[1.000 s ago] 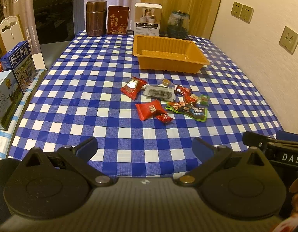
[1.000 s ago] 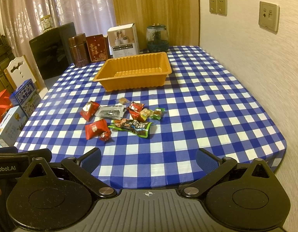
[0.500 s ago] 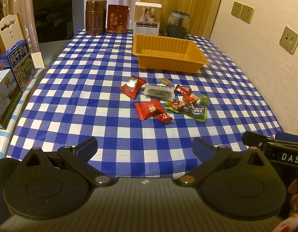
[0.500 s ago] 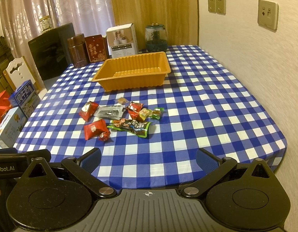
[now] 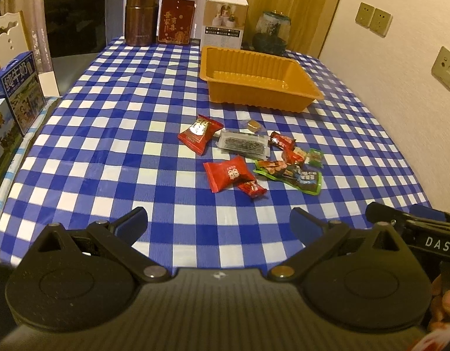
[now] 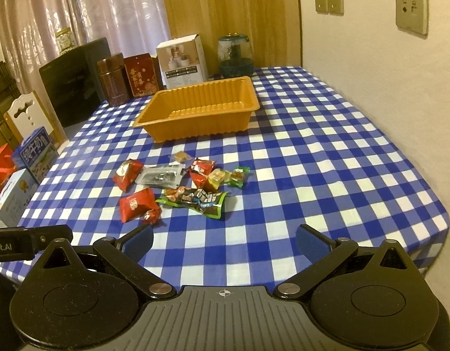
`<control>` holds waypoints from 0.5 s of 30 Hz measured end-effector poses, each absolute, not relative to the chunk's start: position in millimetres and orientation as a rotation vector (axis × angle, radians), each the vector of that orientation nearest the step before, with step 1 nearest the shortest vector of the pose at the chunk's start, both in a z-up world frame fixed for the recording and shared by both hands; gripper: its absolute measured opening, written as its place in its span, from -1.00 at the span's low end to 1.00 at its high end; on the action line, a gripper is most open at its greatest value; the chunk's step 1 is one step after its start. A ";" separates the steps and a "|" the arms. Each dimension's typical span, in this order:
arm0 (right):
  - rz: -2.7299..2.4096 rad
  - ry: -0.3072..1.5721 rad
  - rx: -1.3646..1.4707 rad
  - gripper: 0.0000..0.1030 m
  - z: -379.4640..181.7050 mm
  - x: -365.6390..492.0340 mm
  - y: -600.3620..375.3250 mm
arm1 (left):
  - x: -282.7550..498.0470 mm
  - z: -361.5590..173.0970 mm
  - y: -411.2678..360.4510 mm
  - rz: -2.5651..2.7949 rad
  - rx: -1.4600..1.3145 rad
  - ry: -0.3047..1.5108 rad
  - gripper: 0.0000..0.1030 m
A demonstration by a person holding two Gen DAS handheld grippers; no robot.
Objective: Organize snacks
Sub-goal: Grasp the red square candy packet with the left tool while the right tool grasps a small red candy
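Observation:
Several snack packets lie in a loose cluster mid-table: a red packet [image 5: 199,134], a second red packet [image 5: 229,173], a small red candy [image 5: 252,188], a grey-black bar [image 5: 244,144] and a green packet [image 5: 292,175]. The same cluster shows in the right wrist view around the green packet [image 6: 195,200]. Behind it stands an empty orange tray [image 5: 254,63] [image 6: 201,101]. My left gripper [image 5: 218,225] hovers open near the table's front edge, nothing between its fingers. My right gripper [image 6: 224,241] is open too, just right of it, short of the snacks.
Blue-white checked cloth [image 5: 122,122] covers the table. A brown canister [image 5: 142,17], red tin [image 5: 176,20], white box [image 5: 225,22] and glass jar [image 5: 272,33] line the far edge. Milk cartons [image 5: 18,93] stand off the left side. A wall [image 6: 385,73] runs along the right.
Both views have shifted slightly; both grippers have eased forward a little toward the snacks. The snacks and tray have not moved, and both grippers stay open.

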State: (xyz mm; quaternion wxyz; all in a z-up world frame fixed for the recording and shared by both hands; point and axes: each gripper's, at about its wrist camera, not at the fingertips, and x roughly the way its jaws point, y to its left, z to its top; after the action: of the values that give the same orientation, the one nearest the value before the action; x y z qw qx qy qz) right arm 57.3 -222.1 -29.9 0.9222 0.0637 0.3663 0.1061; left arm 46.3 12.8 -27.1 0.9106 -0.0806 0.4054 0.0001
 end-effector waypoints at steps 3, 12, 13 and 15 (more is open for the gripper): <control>0.236 0.764 0.120 1.00 -37.4 70.9 -218.5 | 64.8 -35.6 18.6 -0.014 -0.166 0.854 0.88; 0.315 0.774 0.072 0.69 -60.8 111.3 -208.8 | 124.8 -54.2 17.5 -0.159 0.019 0.912 0.73; 0.327 0.782 0.076 0.66 -64.3 115.4 -207.7 | 131.9 -57.1 14.8 -0.190 0.066 0.921 0.72; 0.348 0.791 0.078 0.60 -70.6 121.1 -204.2 | 142.3 -63.2 8.7 -0.245 0.168 0.915 0.66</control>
State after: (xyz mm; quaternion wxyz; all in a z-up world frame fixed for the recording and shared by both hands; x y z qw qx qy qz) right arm 121.1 -204.2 -70.6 0.9073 0.0377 0.3833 0.1687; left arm 142.3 8.7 -63.2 0.8865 0.0808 0.4402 -0.1179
